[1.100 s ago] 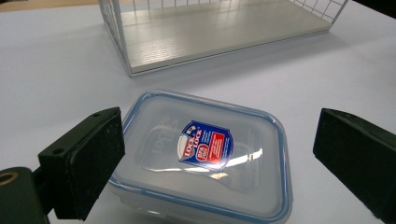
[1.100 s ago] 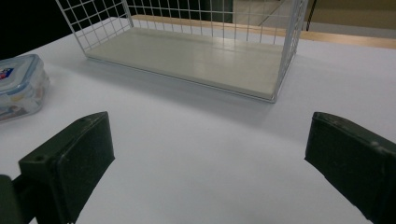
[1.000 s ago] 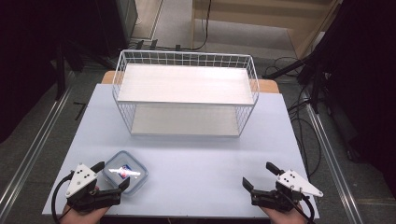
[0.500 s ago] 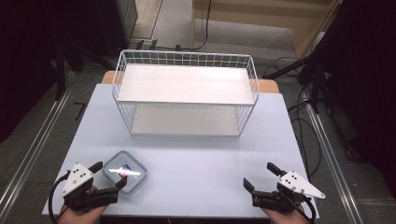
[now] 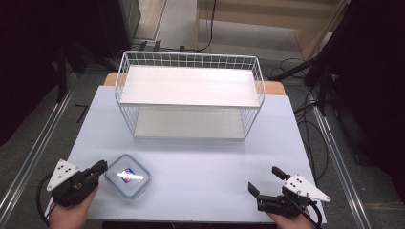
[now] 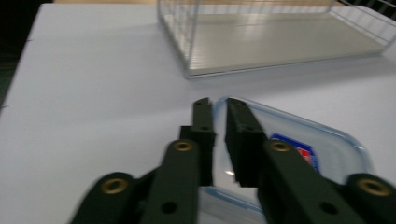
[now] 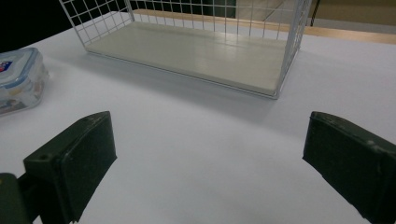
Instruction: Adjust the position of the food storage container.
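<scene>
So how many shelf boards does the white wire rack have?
2: the upper white board spans the top of the white wire rack, and the lower board lies at its base on the pale table.

Glossy clear plastic container (image 5: pixel 128 176), white wire rack (image 5: pixel 190 98), matt table (image 5: pixel 200 162).

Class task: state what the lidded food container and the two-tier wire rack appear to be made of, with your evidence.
Food container: probably clear glossy plastic; see-through, with glare on the lid. Wire rack: thin white-coated wire, likely metal, in an open grid. Its shelves: pale matt boards, possibly wood or laminate.
</scene>
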The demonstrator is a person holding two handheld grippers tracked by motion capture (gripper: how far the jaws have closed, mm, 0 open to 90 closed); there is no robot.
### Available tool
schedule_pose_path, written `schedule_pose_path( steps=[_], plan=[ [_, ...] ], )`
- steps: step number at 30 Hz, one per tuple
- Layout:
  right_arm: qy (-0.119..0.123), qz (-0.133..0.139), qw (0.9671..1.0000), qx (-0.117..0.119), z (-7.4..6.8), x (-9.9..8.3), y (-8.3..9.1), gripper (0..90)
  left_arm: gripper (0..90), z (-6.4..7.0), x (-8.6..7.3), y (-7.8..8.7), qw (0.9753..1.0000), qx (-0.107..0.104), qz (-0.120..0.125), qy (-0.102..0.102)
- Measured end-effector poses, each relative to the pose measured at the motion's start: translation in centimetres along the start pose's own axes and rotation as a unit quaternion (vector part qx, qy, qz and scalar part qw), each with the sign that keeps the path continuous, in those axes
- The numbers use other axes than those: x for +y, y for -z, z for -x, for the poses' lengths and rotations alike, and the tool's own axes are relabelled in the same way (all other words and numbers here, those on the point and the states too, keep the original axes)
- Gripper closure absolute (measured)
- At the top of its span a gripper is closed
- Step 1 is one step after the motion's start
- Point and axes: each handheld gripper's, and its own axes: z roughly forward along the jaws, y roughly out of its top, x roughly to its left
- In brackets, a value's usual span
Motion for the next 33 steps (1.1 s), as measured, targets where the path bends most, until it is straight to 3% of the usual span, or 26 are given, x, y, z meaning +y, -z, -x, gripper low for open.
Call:
schedule_pose_path(
  steps=[4, 8, 10, 16, 20, 33],
  plan=[
    [0.002, 0.003, 1.0000, -0.002, 0.0, 0.1, 0.1, 2.7, 90.0, -1.3, -0.1, -0.3, 0.9996, 0.024, -0.001, 0.014],
    [0.001, -0.001, 1.0000, -0.002, 0.0, 0.0, 0.0, 2.9, 90.0, -2.2, -0.6, -1.2, 0.9988, 0.035, -0.025, 0.022],
    [0.002, 0.000, 1.0000, 0.000, 0.0, 0.0, 0.0, 3.3, 90.0, -1.9, -1.3, -1.9, 0.9980, 0.037, -0.049, 0.013],
    [0.003, 0.000, 1.0000, -0.001, 0.0, 0.0, 0.0, 3.5, 90.0, -1.1, -2.1, -2.6, 0.9966, 0.022, -0.080, -0.005],
    [0.001, 0.002, 1.0000, -0.003, 0.0, 0.1, 0.1, 3.6, 90.0, -0.6, -2.2, -2.6, 0.9964, 0.018, -0.082, -0.010],
    [-0.001, 0.003, 1.0000, 0.000, 0.0, 0.2, 0.2, 4.0, 90.0, 2.5, -2.8, -2.5, 0.9933, -0.027, -0.105, -0.039]
  ],
)
